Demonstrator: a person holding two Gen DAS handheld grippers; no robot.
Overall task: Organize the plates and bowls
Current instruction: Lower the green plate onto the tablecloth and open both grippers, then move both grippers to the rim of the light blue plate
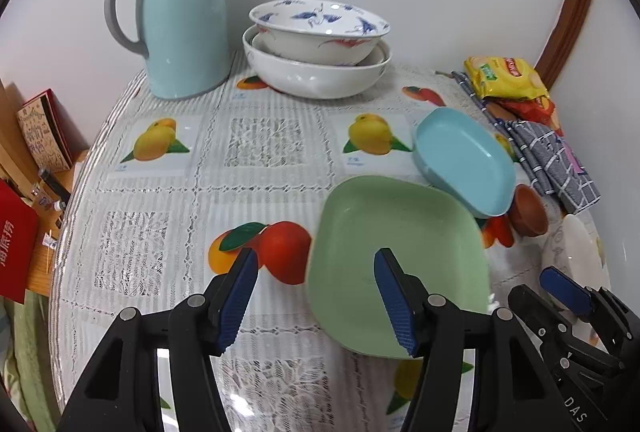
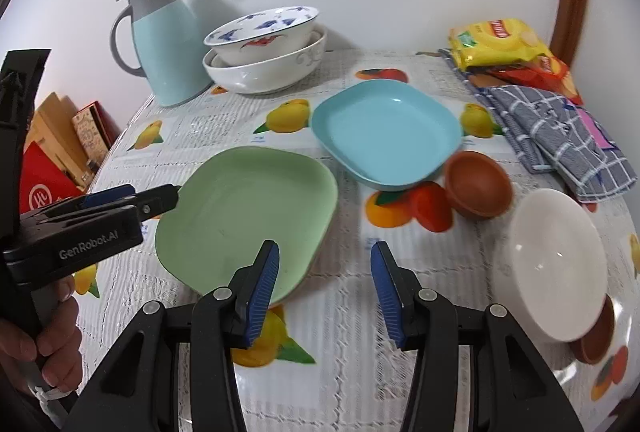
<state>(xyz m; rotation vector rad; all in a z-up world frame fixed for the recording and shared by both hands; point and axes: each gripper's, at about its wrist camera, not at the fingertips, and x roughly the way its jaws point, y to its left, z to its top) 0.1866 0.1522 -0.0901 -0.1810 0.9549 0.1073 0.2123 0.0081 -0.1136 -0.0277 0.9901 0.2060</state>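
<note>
Left gripper (image 1: pixel 316 296): I see it spread wide over the green plate's (image 1: pixel 400 252) edge.
Right gripper (image 2: pixel 324 292): spread wide, holding nothing.
Blue plate (image 2: pixel 386 132): just behind.

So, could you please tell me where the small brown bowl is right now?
In the right wrist view, the small brown bowl sits right of centre on the tablecloth, just beyond the blue plate and behind the white bowl.
</note>
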